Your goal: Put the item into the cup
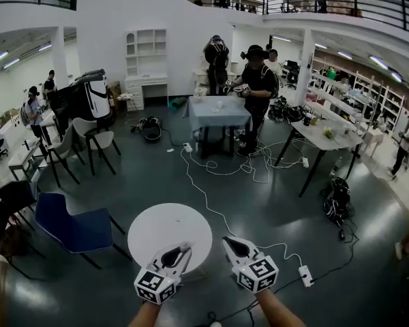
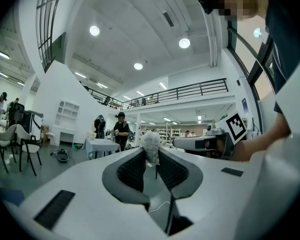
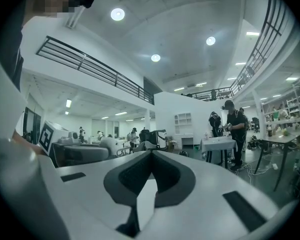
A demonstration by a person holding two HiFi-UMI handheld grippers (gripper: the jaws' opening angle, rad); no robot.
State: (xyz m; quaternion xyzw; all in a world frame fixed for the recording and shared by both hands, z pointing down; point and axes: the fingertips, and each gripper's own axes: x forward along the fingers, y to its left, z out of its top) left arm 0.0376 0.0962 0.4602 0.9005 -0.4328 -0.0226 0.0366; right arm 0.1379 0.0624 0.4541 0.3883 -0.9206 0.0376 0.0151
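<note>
left gripper (image 2: 151, 153) fingers (image 2: 131, 170): dark ribbed pads set in a smooth white shell, pinching a white fuzzy puff (image 2: 151, 143) right at the tips. the puff is roughly oval with a loose fibrous surface, and its top sticks up above the tip line. so the item is held off the tabletop, clamped in the left fingers.

right gripper (image 3: 151, 153) fingers (image 3: 134, 173): same dark textured pads and white shell, pressed together at the tips, nothing between them.

both grippers sit level, side by side. each carries a white cube with black square markers at the back: left cube (image 1: 155, 286), right cube (image 1: 257, 273). bare forearms run off the bottom edge behind them.

in the head view the left tips hang over the near edge of a round, smooth white tabletop (image 1: 170, 223). the right tips are just beside that edge, over the floor. the puff is too small to make out against the white top in that view.

left of the tabletop stands a blue moulded chair on thin dark legs (image 1: 71, 227). the dark grey glossy floor (image 1: 273, 203) has a thin white cable (image 1: 203, 193) snaking across it, and a white power strip (image 1: 305, 275) lies at the right.
</note>
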